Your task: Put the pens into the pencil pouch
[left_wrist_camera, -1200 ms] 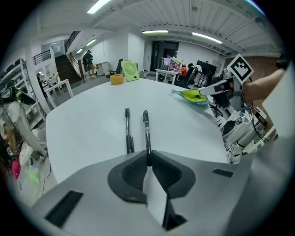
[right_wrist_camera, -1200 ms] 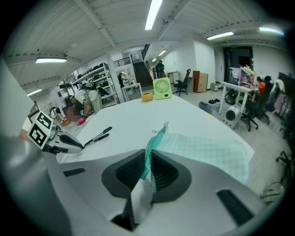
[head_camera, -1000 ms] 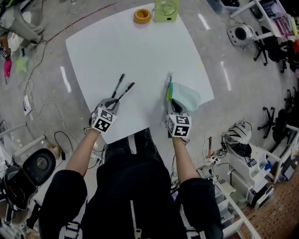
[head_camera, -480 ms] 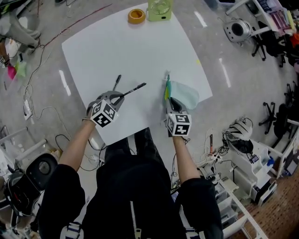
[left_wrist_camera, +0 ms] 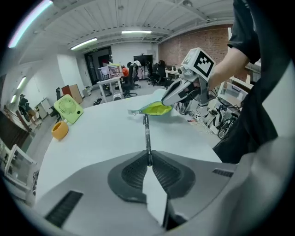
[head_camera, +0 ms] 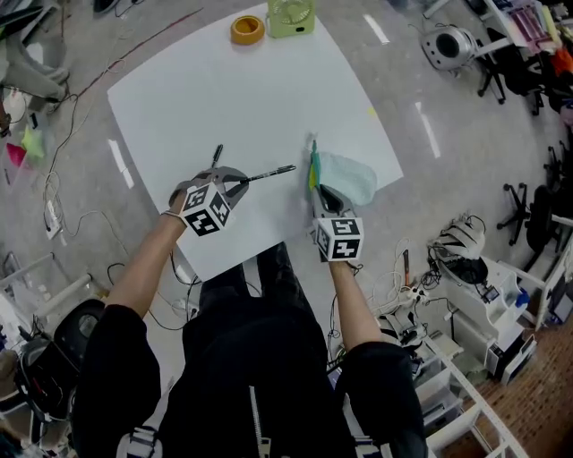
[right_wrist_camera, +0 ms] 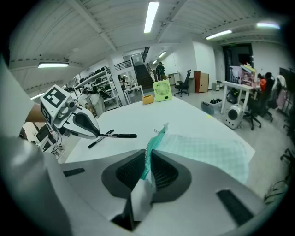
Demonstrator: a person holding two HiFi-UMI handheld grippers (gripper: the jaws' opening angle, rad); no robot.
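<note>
My left gripper is shut on the end of a black pen, which it holds above the white table with its tip towards the pencil pouch. In the left gripper view the black pen runs straight out from the jaws to the pouch's yellow-green mouth. A second black pen lies on the table just beyond the left gripper. My right gripper is shut on the near edge of the pale green checked pouch, lifting its zipper edge. The held pen shows at left there.
A yellow tape roll and a small green fan stand at the table's far edge. Around the table the floor holds cables, chairs and equipment. The person's legs are at the near edge.
My left gripper has lifted the pen and swung it to the right, so its tip now points at the pouch's mouth. The right gripper has stayed where it was, holding the pouch.
</note>
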